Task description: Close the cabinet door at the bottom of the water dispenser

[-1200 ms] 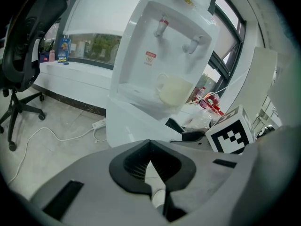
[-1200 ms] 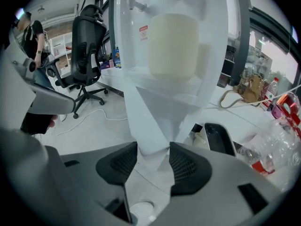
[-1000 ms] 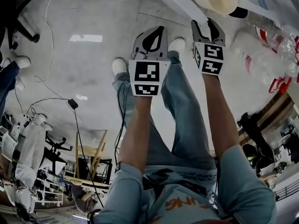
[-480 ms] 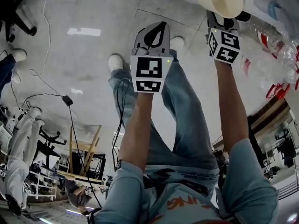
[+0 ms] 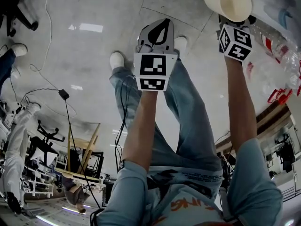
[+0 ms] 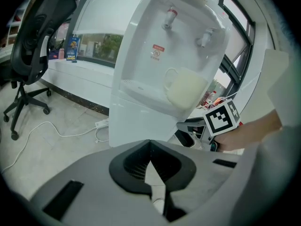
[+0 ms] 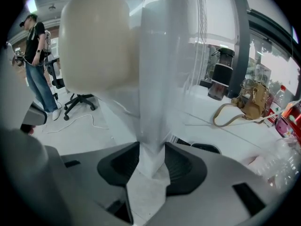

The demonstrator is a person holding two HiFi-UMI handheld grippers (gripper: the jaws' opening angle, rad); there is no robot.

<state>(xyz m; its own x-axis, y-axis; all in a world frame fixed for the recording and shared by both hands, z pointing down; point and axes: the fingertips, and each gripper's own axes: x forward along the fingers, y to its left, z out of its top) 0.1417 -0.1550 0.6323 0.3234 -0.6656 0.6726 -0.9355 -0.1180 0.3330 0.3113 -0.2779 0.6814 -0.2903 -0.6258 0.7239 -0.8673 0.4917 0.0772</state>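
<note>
The white water dispenser (image 6: pixel 155 55) stands ahead in the left gripper view, a cream mug (image 6: pixel 186 88) on its drip tray. My right gripper (image 6: pixel 182 126) reaches in at the dispenser's right side, below the mug (image 5: pixel 233 1). In the right gripper view a white upright panel edge (image 7: pixel 153 102) runs down between the jaws of my right gripper (image 7: pixel 152 152). They have just been closing, and both pads now lie against it. Whether that edge is the cabinet door or the body I cannot tell. My left gripper (image 5: pixel 162 22) hangs back over the floor, shut on nothing.
A black office chair (image 6: pixel 28 55), a white cable (image 6: pixel 56 131) and a power strip (image 6: pixel 101 124) lie left of the dispenser. A brown bag (image 7: pixel 249 105) and a black appliance (image 7: pixel 221 79) sit on the ledge at the right. Another person (image 7: pixel 35 55) stands far left.
In the head view my right gripper has moved up and to the right, in under the cream mug. The left gripper has hardly shifted.
</note>
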